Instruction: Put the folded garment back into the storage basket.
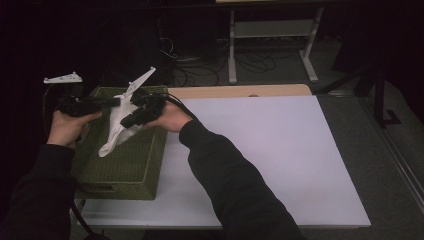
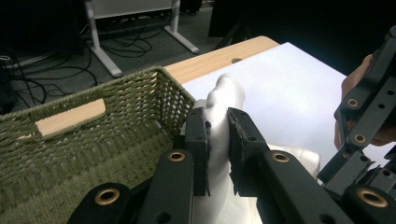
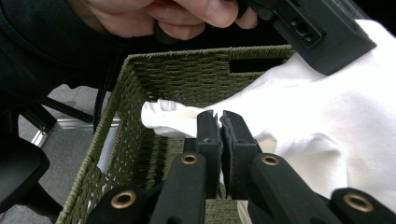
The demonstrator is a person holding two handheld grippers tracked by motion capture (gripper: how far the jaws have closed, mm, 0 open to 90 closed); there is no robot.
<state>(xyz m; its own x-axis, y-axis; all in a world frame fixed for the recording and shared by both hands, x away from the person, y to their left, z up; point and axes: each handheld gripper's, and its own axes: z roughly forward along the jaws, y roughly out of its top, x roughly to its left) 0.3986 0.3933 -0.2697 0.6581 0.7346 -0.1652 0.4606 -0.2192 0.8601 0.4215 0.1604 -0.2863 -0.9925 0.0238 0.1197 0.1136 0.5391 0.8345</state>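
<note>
Dark sleeves (image 1: pixel 235 185) are coming in from the bottom of the high view, both forearms reaching to the table's left side. Left hand (image 1: pixel 67 127) is gripping the left gripper (image 1: pixel 118 102), right hand (image 1: pixel 172 118) is gripping the right gripper (image 1: pixel 125 121), both over the green woven basket (image 1: pixel 135 167).

Cloth (image 1: pixel 117 131), white, is hanging between the two grippers above the basket, one end drooping down toward the basket floor. In the left gripper view the left gripper (image 2: pixel 218 135) is pinching a fold of cloth (image 2: pixel 224 100), jaws nearly closed with fabric filling the gap. In the right gripper view the right gripper (image 3: pixel 219 133) is clamping the cloth (image 3: pixel 317 116) edge, jaws almost touching; left hand (image 3: pixel 163 14) is showing above, past the basket (image 3: pixel 187 79) wall.

Basket is sitting on the table's (image 1: pixel 280 150) left edge, white surface bare to the right. Wood strip (image 1: pixel 240 91) is running along the far edge. Farther back, dark floor with tangled cables (image 1: pixel 200 70) and a white frame (image 1: pixel 272 42) are showing.
</note>
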